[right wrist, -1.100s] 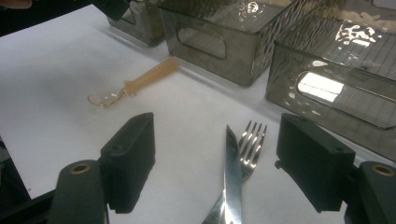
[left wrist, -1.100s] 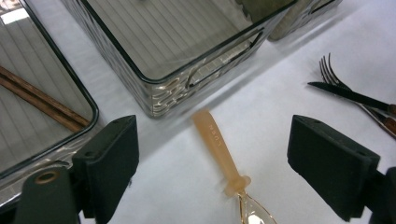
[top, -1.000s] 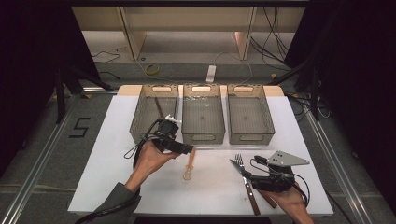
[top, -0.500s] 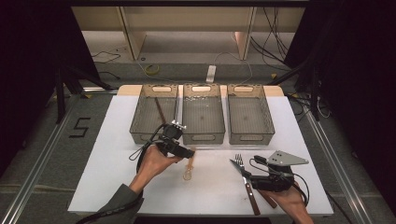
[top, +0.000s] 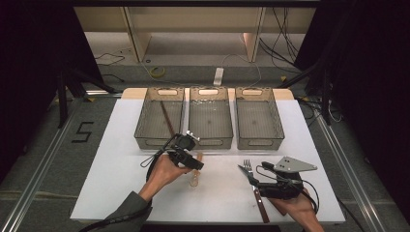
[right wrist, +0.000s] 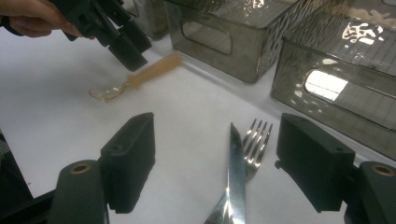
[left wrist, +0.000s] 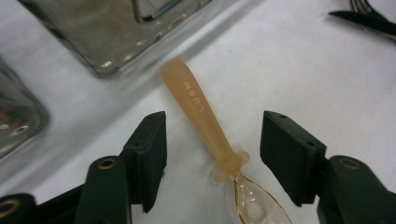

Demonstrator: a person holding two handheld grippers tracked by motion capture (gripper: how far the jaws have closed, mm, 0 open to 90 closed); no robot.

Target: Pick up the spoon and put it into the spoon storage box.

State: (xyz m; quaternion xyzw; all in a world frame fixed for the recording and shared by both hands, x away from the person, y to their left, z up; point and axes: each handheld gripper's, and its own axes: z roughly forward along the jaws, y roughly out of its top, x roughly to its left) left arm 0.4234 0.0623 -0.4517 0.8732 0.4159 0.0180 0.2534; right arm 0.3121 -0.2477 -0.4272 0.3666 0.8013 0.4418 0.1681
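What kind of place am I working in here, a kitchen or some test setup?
Most likely a lab or recording rig, not a kitchen: a white table framed by dark curtains, loose cables on the floor behind it, and three identical grey bins lined up for sorting a spoon, knife and fork.

Light falls from overhead onto the white tabletop [top: 121, 183], which reads bright while the surroundings sink into near black. Beyond the right tongs [right wrist: 215, 168], glare flashes off the clear bins [right wrist: 327, 60] and their rims. Ahead of the left tongs [left wrist: 212, 140], the spoon [left wrist: 201, 112] is slightly soft, the bin [left wrist: 116, 32] beyond blurred. Shadows are faint and short.
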